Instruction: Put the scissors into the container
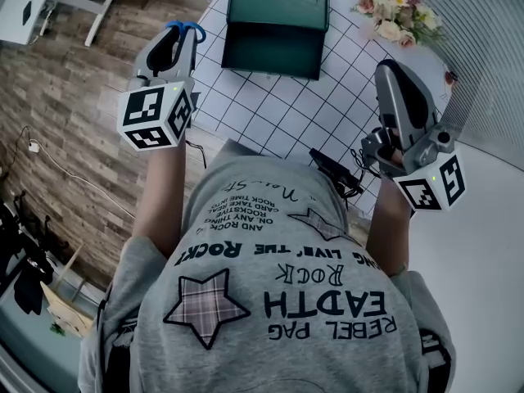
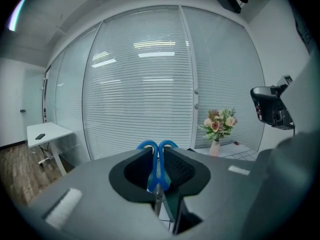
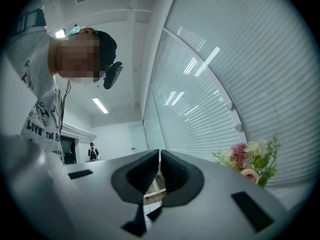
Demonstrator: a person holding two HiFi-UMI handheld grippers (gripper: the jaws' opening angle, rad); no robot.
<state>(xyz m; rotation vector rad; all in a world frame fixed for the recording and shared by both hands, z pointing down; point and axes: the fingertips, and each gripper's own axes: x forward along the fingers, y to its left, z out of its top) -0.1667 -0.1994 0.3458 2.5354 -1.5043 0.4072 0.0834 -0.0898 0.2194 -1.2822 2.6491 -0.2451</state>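
Left gripper [image 2: 159, 178] clamped on the scissors [image 2: 159, 156], blue handles poking out past the jaws, held in the air at the table [image 1: 278, 113] edge. Right gripper [image 3: 159, 173] jaws together, nothing in them. Pickup looks done; move to the green container [image 1: 277, 27] and drop-in not yet done

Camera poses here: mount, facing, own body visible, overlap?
Head view: on the person's head, facing steeply down at white gridded table and dark green container; grey T-shirt, left gripper, right gripper show.
Left gripper view: rides that gripper, faces window blinds; jaws shut on blue-handled scissors.
Right gripper view: rides that gripper, tilted up at blinds and ceiling; jaws together, empty; person's shirt at left.
Shared: pink-and-cream flower bouquet in all three.
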